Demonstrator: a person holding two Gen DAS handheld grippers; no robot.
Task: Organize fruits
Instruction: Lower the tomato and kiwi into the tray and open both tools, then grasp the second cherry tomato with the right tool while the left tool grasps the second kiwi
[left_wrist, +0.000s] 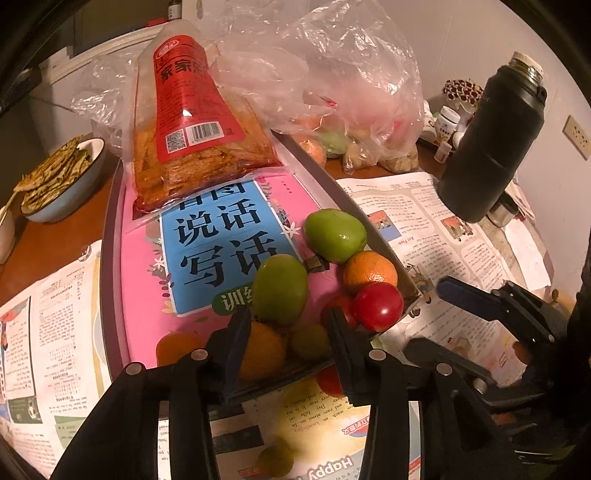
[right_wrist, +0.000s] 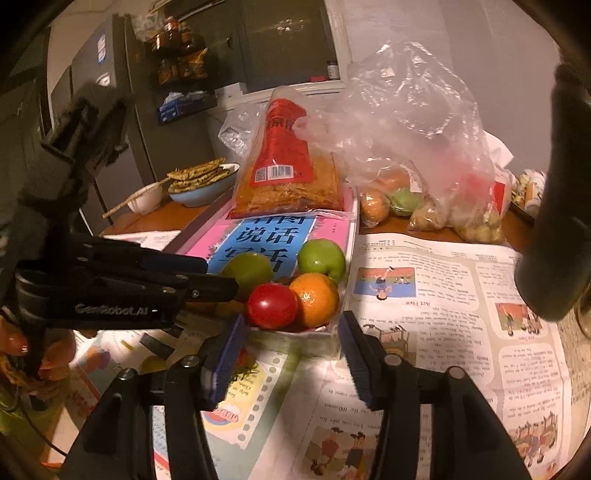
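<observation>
the left gripper (left_wrist: 288, 332) is hanging over the near end of a shallow tray (left_wrist: 110, 236) on the counter (left_wrist: 48, 243), its fingers (left_wrist: 236, 343) spread a little apart with nothing pinched; an orange fruit (left_wrist: 264, 350) and a small green fruit (left_wrist: 308, 341) are lying in the gap between them, and the pads are not pressing on either as far as the view shows. the fruits are sitting heaped in the tray's near right corner, on top of a pink book with a blue label (left_wrist: 221, 243): two green fruits (left_wrist: 280, 288) (left_wrist: 334, 234), an orange (left_wrist: 369, 271) and a red fruit (left_wrist: 378, 306), the red one touching the orange. a red packet of dried food (left_wrist: 199, 125) is lying across the far end of the book.

the right gripper (right_wrist: 291, 354) is hovering just short of the tray's near corner, above the newspaper (right_wrist: 443, 295) that is covering the counter. its fingers (right_wrist: 356, 365) are standing apart and holding nothing. from this side the red fruit (right_wrist: 272, 305) and the orange (right_wrist: 318, 300) are showing just beyond the fingertips.

behind the tray a clear plastic bag (right_wrist: 406, 140) is holding more fruit. a blue bowl of flat fried pieces (right_wrist: 201, 181) is sitting to the left, and a dark flask (left_wrist: 491, 147) is standing on the right.
</observation>
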